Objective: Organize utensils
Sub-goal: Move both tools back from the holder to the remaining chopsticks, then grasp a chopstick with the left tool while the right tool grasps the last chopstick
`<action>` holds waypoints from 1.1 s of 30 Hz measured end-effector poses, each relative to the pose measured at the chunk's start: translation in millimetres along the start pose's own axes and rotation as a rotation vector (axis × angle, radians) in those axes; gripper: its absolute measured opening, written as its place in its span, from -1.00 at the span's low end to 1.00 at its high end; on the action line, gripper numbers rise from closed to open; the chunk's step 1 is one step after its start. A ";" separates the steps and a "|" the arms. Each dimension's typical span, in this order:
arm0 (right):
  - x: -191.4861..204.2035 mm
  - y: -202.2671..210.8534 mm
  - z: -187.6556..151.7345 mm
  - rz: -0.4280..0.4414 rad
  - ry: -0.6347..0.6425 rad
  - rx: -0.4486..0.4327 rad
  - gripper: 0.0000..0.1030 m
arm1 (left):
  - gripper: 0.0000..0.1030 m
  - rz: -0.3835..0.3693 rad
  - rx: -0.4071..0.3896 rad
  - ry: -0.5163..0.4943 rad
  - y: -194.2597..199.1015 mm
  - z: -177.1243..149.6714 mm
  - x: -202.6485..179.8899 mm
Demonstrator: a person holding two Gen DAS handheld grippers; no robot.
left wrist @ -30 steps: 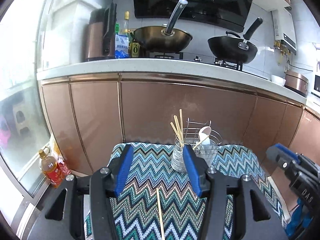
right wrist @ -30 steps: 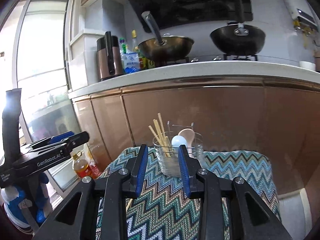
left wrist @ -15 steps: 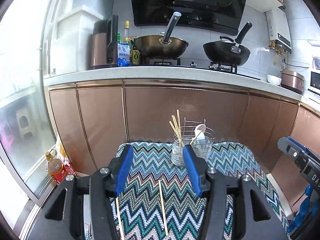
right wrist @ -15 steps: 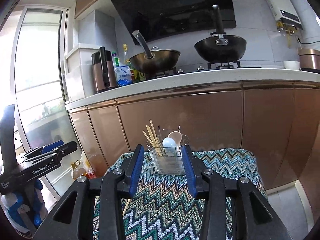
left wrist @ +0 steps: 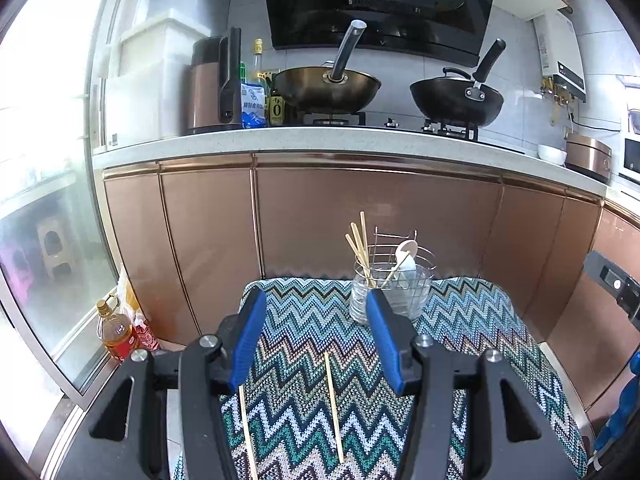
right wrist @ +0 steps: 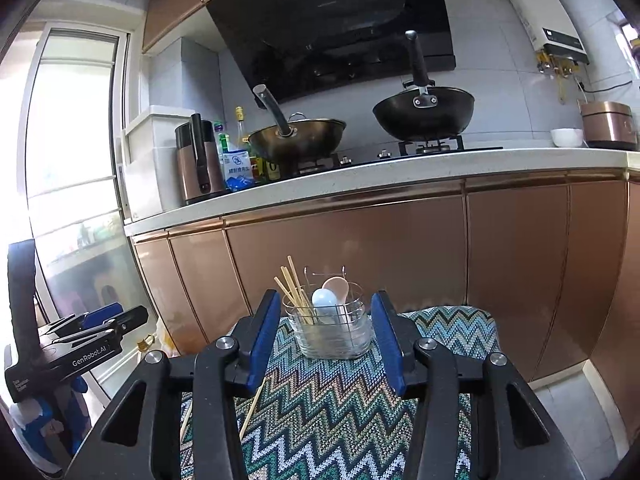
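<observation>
Tidying the loose chopsticks into the holder.
The left gripper [left wrist: 314, 334] is staying spread wide with nothing between its pads, and the right gripper [right wrist: 326, 338] is opening with nothing between its pads either. Two chopsticks [left wrist: 334, 408] are lying flat on the zigzag cloth [left wrist: 460, 360] covering the bench, close in front. Farther back, the wire holder [left wrist: 400, 280] is standing with more chopsticks and spoons [right wrist: 332, 296] inside. I think a gripper should be coming down low and pinching one thin stick near its middle, so it is not tipping.
</observation>
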State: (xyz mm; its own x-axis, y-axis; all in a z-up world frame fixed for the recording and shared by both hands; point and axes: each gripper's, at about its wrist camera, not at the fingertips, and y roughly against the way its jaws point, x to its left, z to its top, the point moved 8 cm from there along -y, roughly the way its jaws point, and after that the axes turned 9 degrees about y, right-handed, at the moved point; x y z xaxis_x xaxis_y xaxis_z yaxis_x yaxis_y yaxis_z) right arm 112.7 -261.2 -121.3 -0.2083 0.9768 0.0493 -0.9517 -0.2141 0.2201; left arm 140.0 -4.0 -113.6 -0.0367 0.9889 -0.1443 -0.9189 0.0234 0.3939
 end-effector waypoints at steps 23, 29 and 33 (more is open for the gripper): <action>26.7 -89.0 -55.6 0.076 0.060 0.267 -0.09 | -0.03 0.020 0.341 0.143 -96.4 -43.1 89.0; 59.5 -141.9 -91.7 0.169 0.098 0.419 -0.12 | -0.03 -0.058 0.559 0.256 -135.8 -75.2 121.5; 82.0 -175.7 -114.8 0.260 0.097 0.530 -0.23 | -0.05 -0.059 0.683 0.276 -159.4 -100.0 131.2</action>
State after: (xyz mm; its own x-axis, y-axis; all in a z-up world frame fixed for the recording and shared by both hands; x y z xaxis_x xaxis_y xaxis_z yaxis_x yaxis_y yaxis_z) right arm 237.0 -143.4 -267.8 -0.4630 0.8825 0.0830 -0.6296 -0.3933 0.6700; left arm 242.3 107.3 -286.1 -0.1755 0.9121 -0.3704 -0.4764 0.2506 0.8427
